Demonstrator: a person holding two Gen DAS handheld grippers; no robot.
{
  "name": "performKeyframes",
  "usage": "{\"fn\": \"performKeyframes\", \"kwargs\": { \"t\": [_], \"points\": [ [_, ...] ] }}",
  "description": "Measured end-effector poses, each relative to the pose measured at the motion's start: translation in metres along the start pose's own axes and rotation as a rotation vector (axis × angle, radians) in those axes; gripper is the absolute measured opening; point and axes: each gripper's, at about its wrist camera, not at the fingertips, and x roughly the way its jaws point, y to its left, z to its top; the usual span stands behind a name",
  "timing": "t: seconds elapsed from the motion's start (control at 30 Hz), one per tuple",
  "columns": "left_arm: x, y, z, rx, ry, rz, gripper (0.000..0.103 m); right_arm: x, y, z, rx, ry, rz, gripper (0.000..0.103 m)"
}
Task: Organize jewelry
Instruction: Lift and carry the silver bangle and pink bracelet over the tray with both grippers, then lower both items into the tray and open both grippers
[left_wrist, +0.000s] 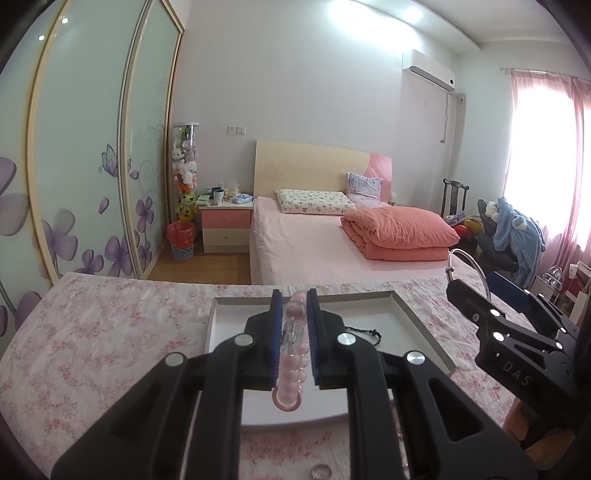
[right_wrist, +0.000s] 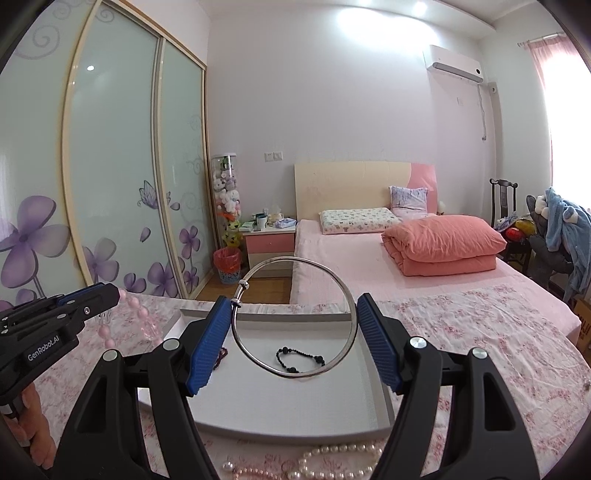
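A: What's along the left wall?
B: A sliding wardrobe (right_wrist: 110, 177) with frosted doors and purple flowers.
A: And further back?
B: A pink bed (right_wrist: 388, 266), a bedside cabinet (right_wrist: 269, 243), white walls, an air conditioner (right_wrist: 456, 66), a bright curtained window (left_wrist: 543, 155).

The left gripper (left_wrist: 294, 317) hides the middle of the pink bead bracelet (left_wrist: 291, 373) between its pads. Below the right gripper (right_wrist: 293, 325), the pearl necklace (right_wrist: 332, 461) is cut by the picture edge.
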Motion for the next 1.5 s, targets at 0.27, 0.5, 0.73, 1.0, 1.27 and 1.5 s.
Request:
{"fn": "performKeyframes", "kwargs": {
  "t": [0.27,0.5,0.73,1.0,1.27,1.5],
  "points": [
    [0.045,0.004,0.000,-0.007,0.044,0.001,0.014,0.050,0.002,-0.006,0.006,0.091,0.007,0.070],
    [0.082,0.008,-0.004,-0.007,0.089,0.007,0.014,0.098,0.002,-0.022,0.022,0.214,0.007,0.070],
    [0.111,0.016,-0.016,-0.039,0.158,-0.005,0.014,0.119,0.001,-0.036,0.048,0.301,0.001,0.070],
    [0.113,0.027,-0.017,-0.068,0.172,0.018,0.019,0.120,-0.001,-0.038,0.061,0.343,-0.003,0.074],
    [0.084,0.046,-0.018,-0.096,0.167,0.063,0.020,0.094,-0.011,-0.027,0.067,0.300,-0.016,0.074],
    [0.049,0.046,-0.034,-0.083,0.174,0.068,0.029,0.063,-0.025,-0.035,0.038,0.293,-0.042,0.074]
  ]
}}
